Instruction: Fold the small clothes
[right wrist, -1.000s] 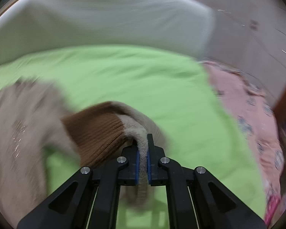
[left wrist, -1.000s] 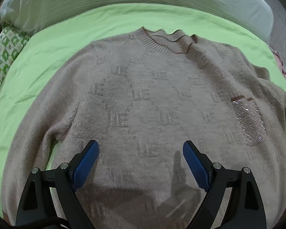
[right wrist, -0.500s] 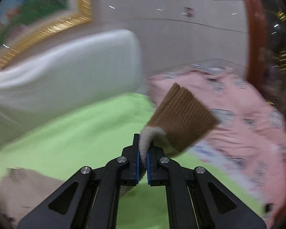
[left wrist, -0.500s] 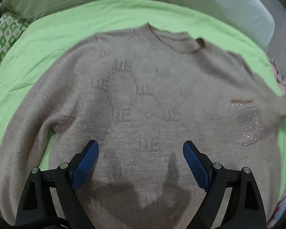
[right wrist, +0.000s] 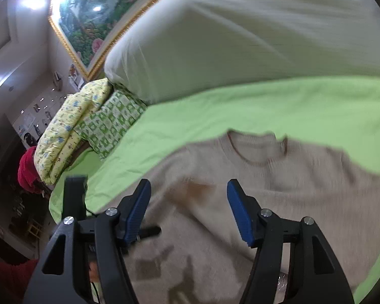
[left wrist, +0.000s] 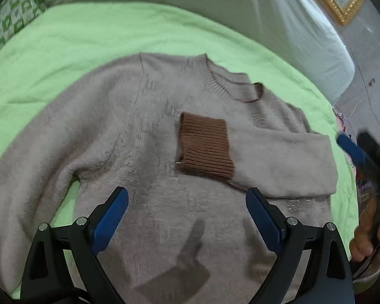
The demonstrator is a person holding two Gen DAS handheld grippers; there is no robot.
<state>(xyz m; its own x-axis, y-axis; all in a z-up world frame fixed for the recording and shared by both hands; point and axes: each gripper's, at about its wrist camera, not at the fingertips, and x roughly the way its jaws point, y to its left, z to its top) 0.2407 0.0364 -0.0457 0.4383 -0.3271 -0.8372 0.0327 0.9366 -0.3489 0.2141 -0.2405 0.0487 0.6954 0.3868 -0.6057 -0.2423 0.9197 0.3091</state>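
A beige knitted sweater lies flat, front up, on a green bedsheet. Its right sleeve is folded across the chest, with the brown ribbed cuff lying near the middle. My left gripper is open and empty above the sweater's lower part. My right gripper is open and empty above the sweater, with the blurred cuff just ahead of it. The right gripper also shows at the right edge of the left wrist view.
A large white pillow lies at the head of the bed. A green patterned pillow and a yellow quilt lie at the far left corner. A framed painting hangs on the wall. Pink bedding shows at the right.
The right gripper carried the sleeve across the chest, let it go and opened. The sleeve now lies folded over the front. The left gripper stayed open above the sweater.
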